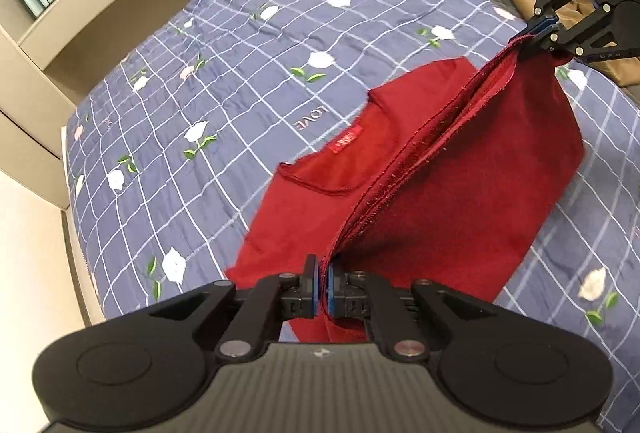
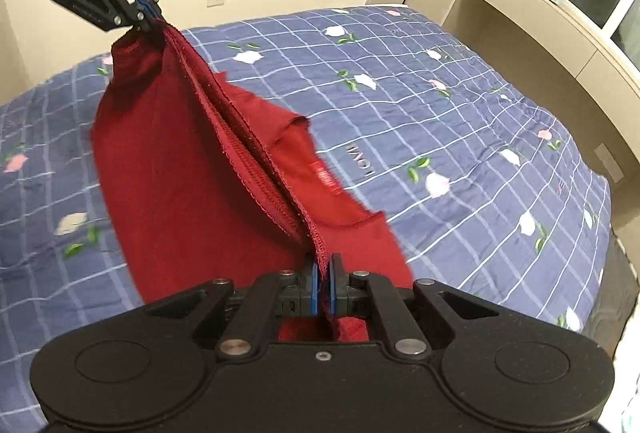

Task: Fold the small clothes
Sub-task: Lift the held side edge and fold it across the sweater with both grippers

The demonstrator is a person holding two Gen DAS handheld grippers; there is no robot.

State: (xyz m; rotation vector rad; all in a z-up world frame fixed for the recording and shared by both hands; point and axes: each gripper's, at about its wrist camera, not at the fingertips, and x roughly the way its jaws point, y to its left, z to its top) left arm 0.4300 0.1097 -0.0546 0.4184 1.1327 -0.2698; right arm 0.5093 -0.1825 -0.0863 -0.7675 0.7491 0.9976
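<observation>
Two grippers, one red shirt (image 1: 480, 173).

The red garment's (image 1: 472, 169) near end disappears beneath the left gripper (image 1: 323, 273); its neck label (image 1: 347, 142) is too blurred to read, just beyond the raised hem.

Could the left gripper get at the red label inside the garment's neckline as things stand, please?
Probably not yet: the left gripper is shut on the red garment's hem, though the label lies uncovered.
</observation>
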